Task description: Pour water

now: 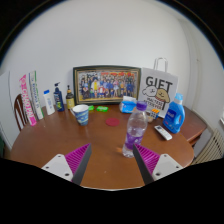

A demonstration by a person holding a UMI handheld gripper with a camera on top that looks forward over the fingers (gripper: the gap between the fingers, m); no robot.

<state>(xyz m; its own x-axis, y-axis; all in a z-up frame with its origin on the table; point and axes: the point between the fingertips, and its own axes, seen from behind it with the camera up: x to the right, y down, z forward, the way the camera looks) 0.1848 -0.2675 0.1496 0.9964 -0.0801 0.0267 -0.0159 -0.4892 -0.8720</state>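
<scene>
Pink-padded fingers (pixel 80 158) are seen spread apart, nothing held between them, the gripper (pixel 111 162) levelled low over the wooden table (pixel 60 135). Just ahead, nearer the right finger, a water bottle (pixel 135 128) stands upright. A white cup (pixel 81 114) is set farther back.

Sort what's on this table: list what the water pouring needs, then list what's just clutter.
For the job: water bottle, standing just ahead of the open gripper, not held; white cup.

Lying about: framed photo, gift bag, blue detergent bottle, remote, bottles beside the photo.
</scene>
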